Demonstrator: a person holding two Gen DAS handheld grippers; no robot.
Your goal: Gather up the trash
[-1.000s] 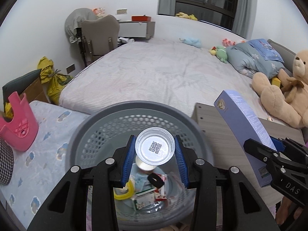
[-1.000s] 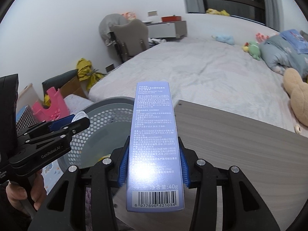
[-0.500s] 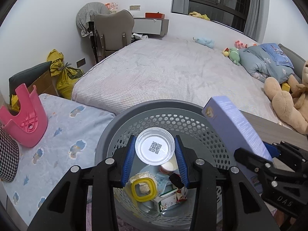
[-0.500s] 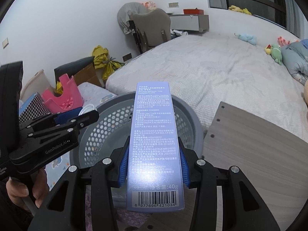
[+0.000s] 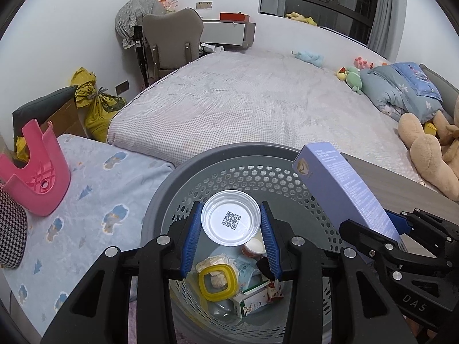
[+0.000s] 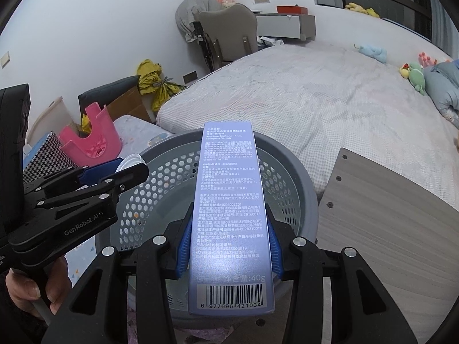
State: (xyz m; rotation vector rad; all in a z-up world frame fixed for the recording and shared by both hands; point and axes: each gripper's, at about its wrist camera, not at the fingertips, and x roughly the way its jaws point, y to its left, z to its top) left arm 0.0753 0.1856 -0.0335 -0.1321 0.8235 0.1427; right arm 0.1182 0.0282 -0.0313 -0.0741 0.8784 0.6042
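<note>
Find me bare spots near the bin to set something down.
Free: the wood tabletop right of the bin, and the bed behind it, bare out to the toys. The blue sheet between bin and pink stool is also clear. Crowded: the bin's floor, littered, with both loaded tools above its mouth.

Clear plastic cup (image 5: 230,220) bottom-up and tilted lilac carton (image 6: 229,215) above grey perforated basket (image 5: 160,197) holding trash

both grippers moved over the basket (image 5: 160,200).
</note>
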